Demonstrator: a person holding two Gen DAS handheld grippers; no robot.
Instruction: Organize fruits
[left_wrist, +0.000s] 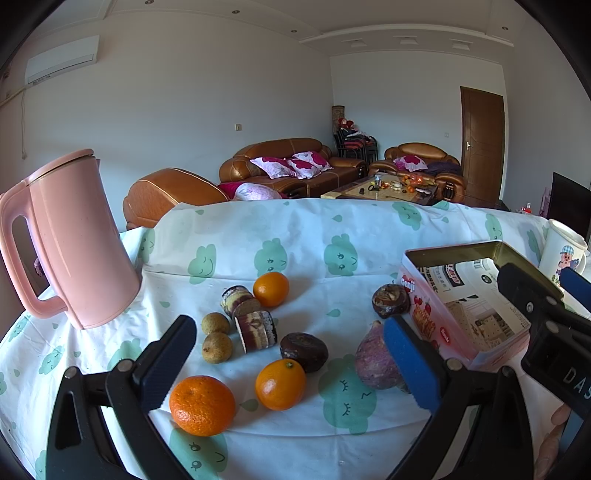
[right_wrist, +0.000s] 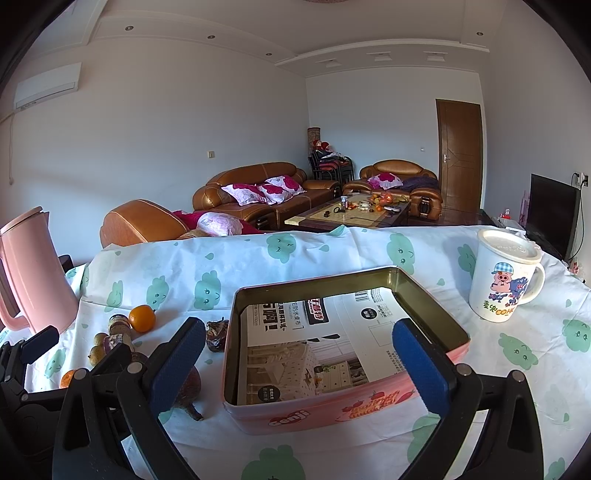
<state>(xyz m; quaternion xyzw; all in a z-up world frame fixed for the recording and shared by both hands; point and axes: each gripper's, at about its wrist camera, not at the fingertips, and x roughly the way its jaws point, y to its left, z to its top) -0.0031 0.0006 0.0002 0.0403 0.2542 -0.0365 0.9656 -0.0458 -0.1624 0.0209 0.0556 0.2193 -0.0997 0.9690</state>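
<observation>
Loose fruit lies on the cloud-print tablecloth in the left wrist view: a large orange (left_wrist: 202, 405), a smaller orange (left_wrist: 280, 384), a far orange (left_wrist: 270, 289), two brown longans (left_wrist: 217, 347), dark round fruits (left_wrist: 304, 350), cut sugarcane pieces (left_wrist: 255, 329) and a purple fruit (left_wrist: 373, 360). A pink tin box (right_wrist: 343, 410) lined with printed paper stands to their right, with no fruit in it. My left gripper (left_wrist: 291, 363) is open above the near fruit. My right gripper (right_wrist: 299, 365) is open over the tin; it also shows in the left wrist view (left_wrist: 546, 291).
A pink kettle (left_wrist: 74, 243) stands at the table's left. A white lidded cartoon mug (right_wrist: 506, 277) stands right of the tin. Brown sofas and a coffee table lie beyond the far table edge.
</observation>
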